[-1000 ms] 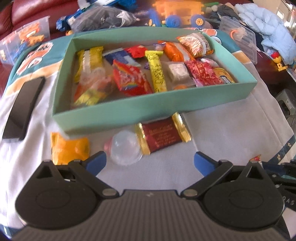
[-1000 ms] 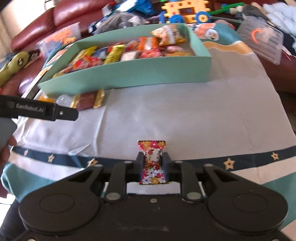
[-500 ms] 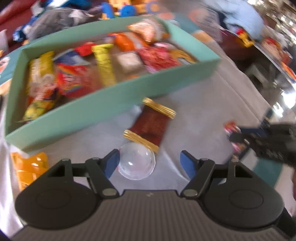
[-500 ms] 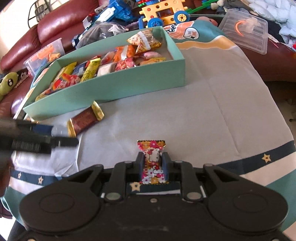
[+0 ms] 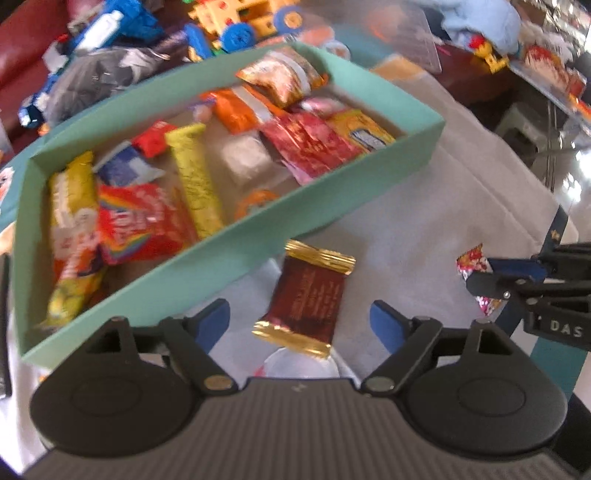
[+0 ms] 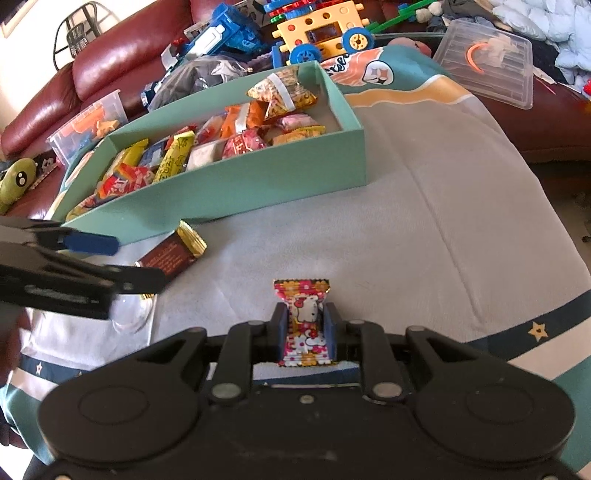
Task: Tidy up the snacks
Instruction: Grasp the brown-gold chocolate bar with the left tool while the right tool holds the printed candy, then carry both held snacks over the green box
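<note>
A teal box (image 5: 332,199) holds several snack packets and also shows in the right wrist view (image 6: 258,184). A dark red bar with gold ends (image 5: 306,299) lies on the cloth in front of it, between the fingers of my open left gripper (image 5: 299,321). A clear round capsule (image 5: 299,363) lies just under the gripper. My right gripper (image 6: 306,325) is shut on a pink Hello Kitty candy (image 6: 303,317) and holds it above the cloth; the candy (image 5: 471,264) shows at the right of the left wrist view. The bar (image 6: 171,253) also shows in the right wrist view.
A grey cloth (image 6: 406,240) with a teal and navy star border covers the table. Toy vehicles (image 6: 321,33), a clear plastic lid (image 6: 487,70) and a clear bin (image 6: 88,125) lie behind the box on a red sofa (image 6: 110,59).
My left gripper has moved forward and right, from over the capsule to around the red bar. My right gripper, still holding the candy, has come closer to the box.
</note>
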Tool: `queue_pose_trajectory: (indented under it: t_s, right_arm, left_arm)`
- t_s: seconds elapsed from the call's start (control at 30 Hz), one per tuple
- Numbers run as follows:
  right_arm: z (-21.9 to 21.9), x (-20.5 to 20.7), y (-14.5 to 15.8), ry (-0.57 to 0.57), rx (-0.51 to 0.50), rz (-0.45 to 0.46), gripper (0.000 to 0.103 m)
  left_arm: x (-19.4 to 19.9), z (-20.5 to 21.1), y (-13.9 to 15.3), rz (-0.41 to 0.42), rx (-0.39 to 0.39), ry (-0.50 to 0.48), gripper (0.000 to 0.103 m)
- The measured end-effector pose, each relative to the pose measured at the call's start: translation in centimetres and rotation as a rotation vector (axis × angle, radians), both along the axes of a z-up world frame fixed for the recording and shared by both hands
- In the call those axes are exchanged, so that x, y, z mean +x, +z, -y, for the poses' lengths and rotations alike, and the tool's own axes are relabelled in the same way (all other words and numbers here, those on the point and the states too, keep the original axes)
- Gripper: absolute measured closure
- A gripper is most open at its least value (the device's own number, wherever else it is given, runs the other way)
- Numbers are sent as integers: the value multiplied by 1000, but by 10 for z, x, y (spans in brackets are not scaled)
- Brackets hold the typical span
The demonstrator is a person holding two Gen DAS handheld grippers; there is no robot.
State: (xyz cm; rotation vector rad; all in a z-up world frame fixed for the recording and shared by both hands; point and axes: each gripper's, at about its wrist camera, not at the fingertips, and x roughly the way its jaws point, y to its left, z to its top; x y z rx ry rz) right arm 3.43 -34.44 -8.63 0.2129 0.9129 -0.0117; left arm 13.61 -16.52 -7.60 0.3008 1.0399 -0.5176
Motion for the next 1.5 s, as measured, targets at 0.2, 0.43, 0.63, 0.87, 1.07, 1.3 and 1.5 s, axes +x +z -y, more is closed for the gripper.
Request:
queue_pose_trajectory:
  t_s: [0.2, 0.43, 0.63, 0.87, 1.07, 1.3, 1.5]
  right_arm:
    - [2, 1, -1, -10, 17, 12, 83]
    - [1, 0, 0, -18, 29, 16, 83]
    - [6, 1, 6, -46, 49, 17, 84]
    - [5, 3, 21, -50, 58, 47, 84]
    - [0, 3, 17, -43, 45, 20, 84]
    - [2, 2, 12, -55, 55, 4, 84]
    - [13, 0, 9, -87, 67, 8, 84]
  left_arm:
    - [-14, 21, -6, 20, 22, -72, 58]
    - [-10, 16, -3, -32, -56, 40, 58]
    - [-10, 3, 7, -24, -94, 83, 59]
    - [-13, -10, 24, -34, -169, 91, 100]
    - [-17, -9, 13, -56, -121, 85, 38]
    - [-7, 18, 5, -79, -82, 91, 40]
    - [-13, 48, -5, -4, 37, 28, 66]
